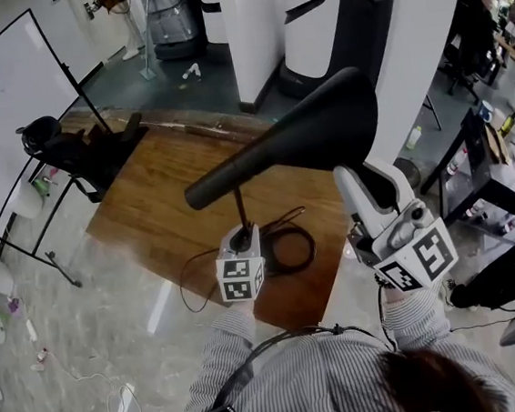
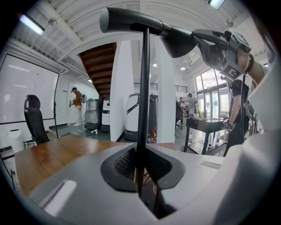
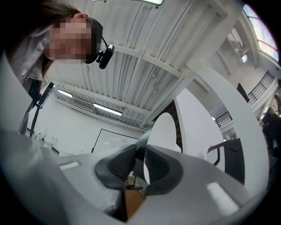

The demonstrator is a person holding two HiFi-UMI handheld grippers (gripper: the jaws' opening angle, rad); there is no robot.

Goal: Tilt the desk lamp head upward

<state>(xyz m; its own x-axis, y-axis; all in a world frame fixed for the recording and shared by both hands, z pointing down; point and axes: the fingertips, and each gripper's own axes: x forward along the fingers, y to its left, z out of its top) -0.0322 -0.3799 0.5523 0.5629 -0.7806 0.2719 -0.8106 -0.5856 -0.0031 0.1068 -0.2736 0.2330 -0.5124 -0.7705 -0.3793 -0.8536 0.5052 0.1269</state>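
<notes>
A pale marble floor (image 1: 112, 298) is seen across the lower left of the head view, and a wooden table (image 1: 155, 193) is laid over the middle of the frame. A whiteboard (image 1: 8, 99) is propped in the upper left, with a black chair (image 1: 78, 151) set just below it at the table's far corner.

The desk lamp head (image 1: 296, 137), a long black cone, is spread across the centre of the frame. Its narrow end is pointed to the lower left and its wide end is raised toward the upper right. In the left gripper view the same lamp head (image 2: 131, 19) is carried along the top edge.

The right gripper (image 1: 355, 176) is held at the centre right, under the wide end of the cone. In its own view the right gripper (image 3: 141, 160) is closed, with a thin dark edge of the lamp head pinched between the ribbed pads.

The left gripper (image 1: 241, 241) is held at the lower centre. In the left gripper view its jaws (image 2: 141, 165) are clamped on the thin lamp stem (image 2: 143, 88), which is kept upright between the pads. In the head view the stem (image 1: 240, 207) is seen running from the cone down into that gripper.

A black cable (image 1: 289, 247) is coiled on the table just right of the left gripper.
</notes>
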